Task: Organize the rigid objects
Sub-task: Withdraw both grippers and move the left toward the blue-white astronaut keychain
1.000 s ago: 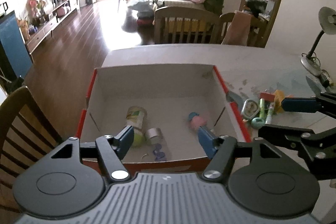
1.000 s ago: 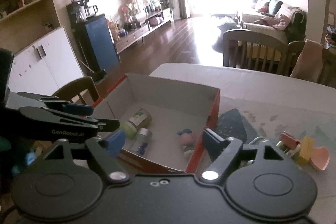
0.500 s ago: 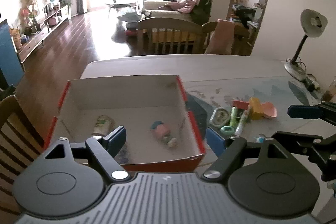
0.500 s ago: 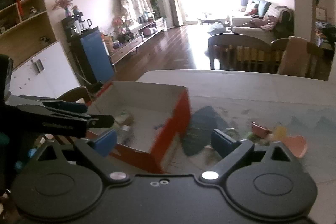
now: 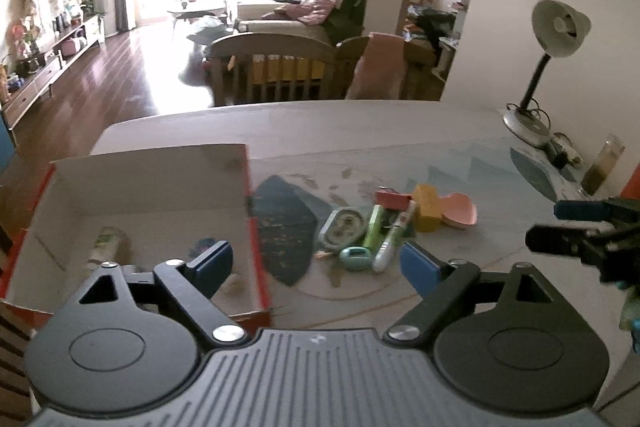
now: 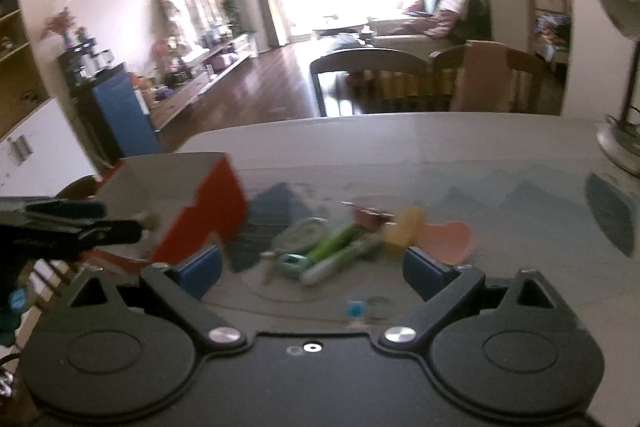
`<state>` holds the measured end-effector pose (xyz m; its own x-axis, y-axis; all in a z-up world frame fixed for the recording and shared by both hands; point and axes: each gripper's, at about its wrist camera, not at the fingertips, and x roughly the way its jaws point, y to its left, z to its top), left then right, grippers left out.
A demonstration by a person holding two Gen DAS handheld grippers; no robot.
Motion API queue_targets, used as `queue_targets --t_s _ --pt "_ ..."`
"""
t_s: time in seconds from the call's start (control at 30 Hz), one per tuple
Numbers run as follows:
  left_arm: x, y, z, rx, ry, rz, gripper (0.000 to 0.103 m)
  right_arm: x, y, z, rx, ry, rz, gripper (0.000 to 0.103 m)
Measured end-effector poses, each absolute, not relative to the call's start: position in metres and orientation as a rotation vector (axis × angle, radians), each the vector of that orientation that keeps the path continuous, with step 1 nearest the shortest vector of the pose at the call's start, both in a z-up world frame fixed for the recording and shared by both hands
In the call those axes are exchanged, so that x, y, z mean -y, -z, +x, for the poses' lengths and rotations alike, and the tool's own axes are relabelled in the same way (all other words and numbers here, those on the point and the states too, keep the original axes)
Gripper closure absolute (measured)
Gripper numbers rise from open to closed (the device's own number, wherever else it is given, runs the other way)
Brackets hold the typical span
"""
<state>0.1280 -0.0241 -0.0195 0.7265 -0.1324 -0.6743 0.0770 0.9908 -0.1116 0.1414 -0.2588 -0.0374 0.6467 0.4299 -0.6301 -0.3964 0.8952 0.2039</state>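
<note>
One red box (image 5: 256, 263) with white insides sits on the left part of the table (image 5: 320, 123). Inside it I can count two things: one pale bottle (image 5: 105, 243) lying on its side near the left wall, and one small blurry toy (image 5: 204, 245) partly hidden behind a blue finger. On the table just to the right of the box there is a little pile of things close together. In it I count one round clock (image 5: 340, 229), one small teal oval thing (image 5: 355, 257), two green pens (image 5: 376, 227) lying side by side, one red block (image 5: 392, 199), one yellow block (image 5: 426, 213) and one pink heart-shaped dish (image 5: 458, 213). One small blue bit (image 6: 354, 308) and one thin ring (image 6: 378, 305) lie nearer on the table, too blurry to name. One desk lamp (image 5: 556, 39) stands at the far right edge, and one glass (image 5: 602, 167) stands near it. The left gripper (image 5: 316, 263) points down and forward over the right wall of the box; its jaws have just been opening, are spread wide, and hold nothing. The right gripper (image 6: 316, 269) points down at the pile, with the pens seen between its blue fingers but not touched. Its jaws have just been opening, are spread wide too, and hold nothing.
</note>
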Motion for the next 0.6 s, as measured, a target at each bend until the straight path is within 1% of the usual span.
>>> queue_targets --t_s 0.03,0.07,0.3,0.6 --pt "0.030 0.022 0.129 -0.749 0.120 -0.077 0.002 0.267 0.040 0.145 -0.732 -0.460 0.050 0.006" --pt "0.036 0.024 0.131 -0.748 0.122 -0.076 0.001 0.273 0.042 0.148 -0.735 -0.452 0.048 0.006" --pt "0.077 0.047 0.142 -0.761 0.141 -0.075 0.001 0.311 0.060 0.174 -0.760 -0.403 0.017 0.006" --pt "0.123 0.088 0.168 -0.896 0.150 -0.172 0.001 0.337 0.082 0.212 -0.794 -0.411 -0.046 0.009"
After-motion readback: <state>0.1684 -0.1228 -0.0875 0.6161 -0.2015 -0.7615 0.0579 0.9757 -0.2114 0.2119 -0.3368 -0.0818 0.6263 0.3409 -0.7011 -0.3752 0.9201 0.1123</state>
